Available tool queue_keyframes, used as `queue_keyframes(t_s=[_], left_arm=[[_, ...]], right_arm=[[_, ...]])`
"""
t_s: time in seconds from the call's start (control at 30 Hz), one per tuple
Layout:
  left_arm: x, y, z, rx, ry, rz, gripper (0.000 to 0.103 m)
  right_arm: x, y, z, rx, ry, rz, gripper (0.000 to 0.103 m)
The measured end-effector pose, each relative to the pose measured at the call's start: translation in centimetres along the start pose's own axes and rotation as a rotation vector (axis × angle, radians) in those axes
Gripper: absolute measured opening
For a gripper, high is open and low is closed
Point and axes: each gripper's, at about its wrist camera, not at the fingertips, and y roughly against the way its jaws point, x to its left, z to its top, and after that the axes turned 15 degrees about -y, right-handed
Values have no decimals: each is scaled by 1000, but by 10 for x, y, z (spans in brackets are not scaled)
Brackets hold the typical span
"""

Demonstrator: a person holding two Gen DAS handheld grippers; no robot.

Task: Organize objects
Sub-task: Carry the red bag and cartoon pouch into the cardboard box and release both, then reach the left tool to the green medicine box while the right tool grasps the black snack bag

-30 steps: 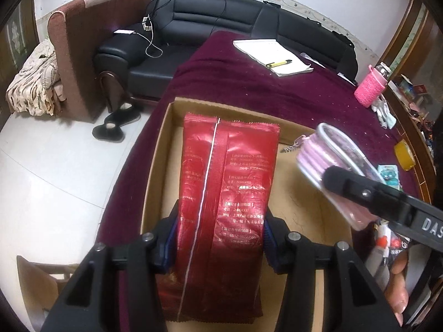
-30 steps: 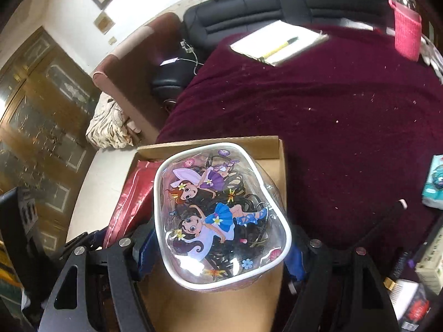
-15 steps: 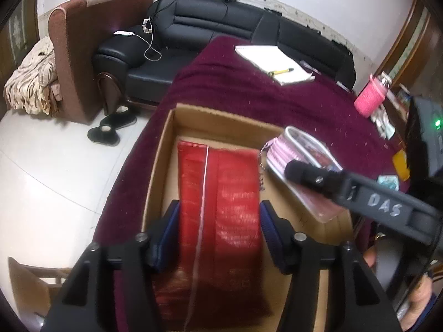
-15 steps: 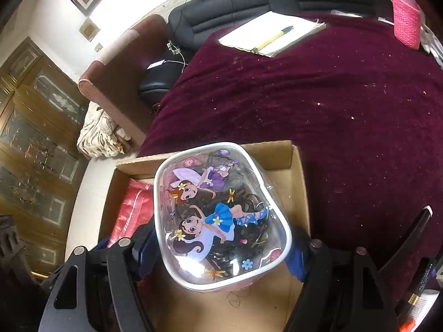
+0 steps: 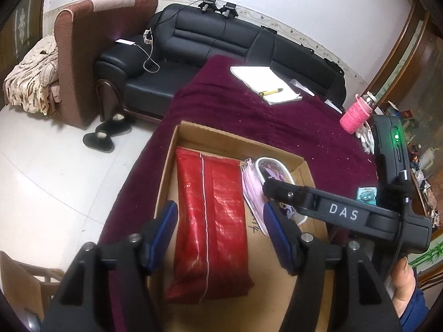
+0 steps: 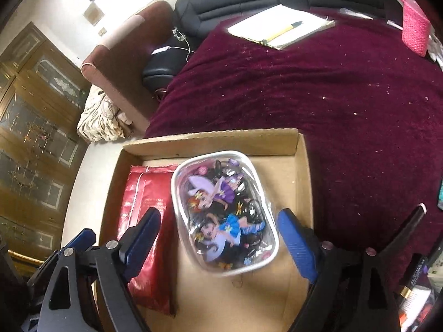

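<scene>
A red foil packet (image 5: 211, 221) lies flat in the left half of a shallow cardboard box (image 5: 229, 135). My left gripper (image 5: 220, 228) hovers over the packet, its jaws opening, both blue pads clear of it. A clear pouch printed with cartoon fairies (image 6: 224, 215) lies in the box beside the red packet (image 6: 144, 221). My right gripper (image 6: 218, 242) straddles the pouch, jaws opening, with gaps between the pads and its sides. In the left wrist view the pouch (image 5: 263, 177) shows partly behind the right gripper's finger.
The box (image 6: 210, 141) sits on a maroon tablecloth (image 6: 332, 88). A notepad with a yellow pen (image 5: 265, 84) lies far back, a pink-sleeved bottle (image 5: 357, 113) stands at the right. Small items crowd the right edge. A black sofa (image 5: 221, 38) is behind.
Both grippers let go: the left pads spread off the red packet and drew back upward, the right pads spread off the fairy pouch, which now lies in the box beside the packet.
</scene>
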Motion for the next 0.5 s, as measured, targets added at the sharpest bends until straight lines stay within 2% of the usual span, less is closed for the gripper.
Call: queue_keyframes(t_s=[0.2,0.27,0.33,0.4,0.5], left_arm=[[-6,15,-11,-20,10,-28,64],[-11,18,-15,-22,7,-37,66],[-17,19,-18,-20,2,-44,66],[-27,17,-22,-10,-6,-50,66],[-41,15,-27,-2,-16,-65,66]], right_arm=[[-21,29,-18,-7,-24,58,91],[-29,38,-26,2,-38,105,91],[-36,49,-34,-8,-41,97,91],[-42,60,-41,-3,-40,146,91],[-54,78,-48,-19,-41,172,91]])
